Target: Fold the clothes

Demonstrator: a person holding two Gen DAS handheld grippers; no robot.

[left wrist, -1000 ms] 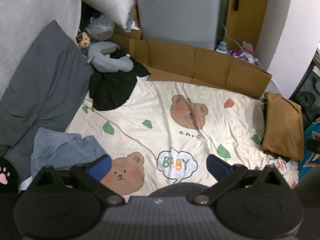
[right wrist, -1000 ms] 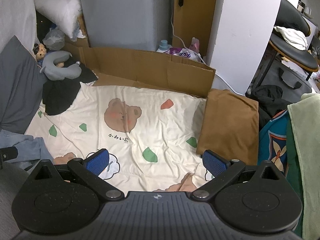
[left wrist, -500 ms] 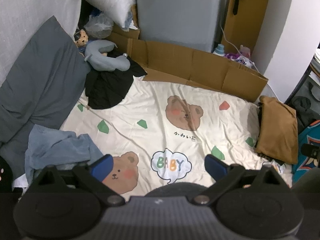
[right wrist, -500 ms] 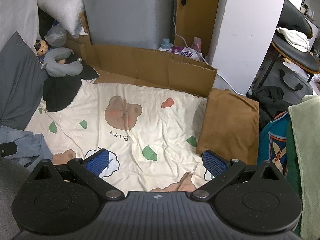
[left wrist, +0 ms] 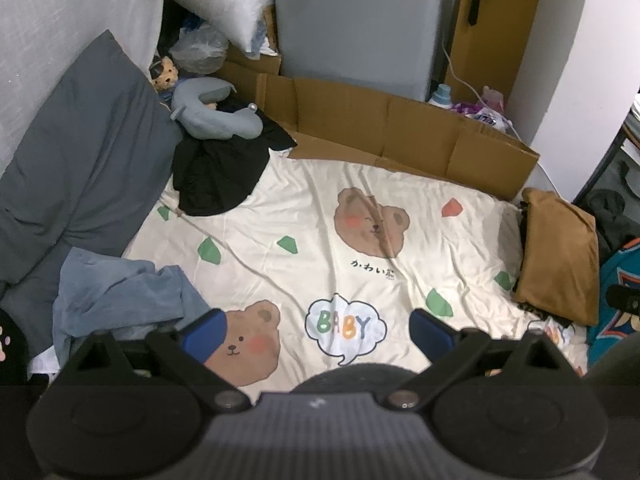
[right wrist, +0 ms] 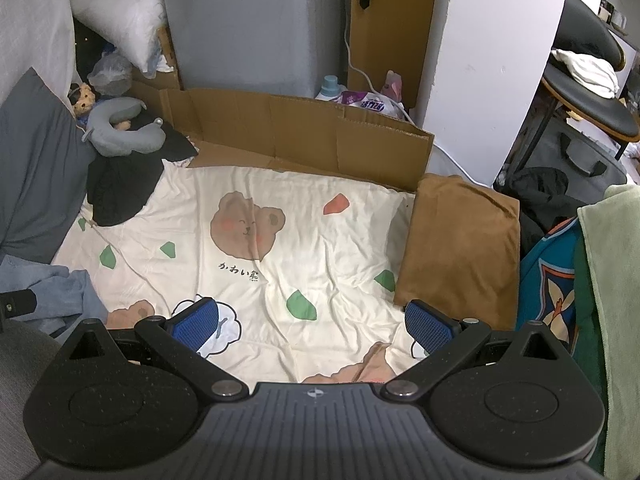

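Now the left claw (left wrist: 316, 326) drifts lower left, more blue garment (left wrist: 120, 292) showing; right claw (right wrist: 312, 322) barely shifts. Both gape wide, empty — folding unstarted.

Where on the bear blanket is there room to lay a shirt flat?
The middle of the bear blanket is bare, between the black clothes, the cardboard, the folded brown cloth and the crumpled blue garment. The far left corner is crowded with the neck pillow.

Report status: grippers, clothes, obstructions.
Left gripper open, empty. Right gripper open, empty. Blue garment crumpled, untouched, on bear sheet. Nothing blocking.
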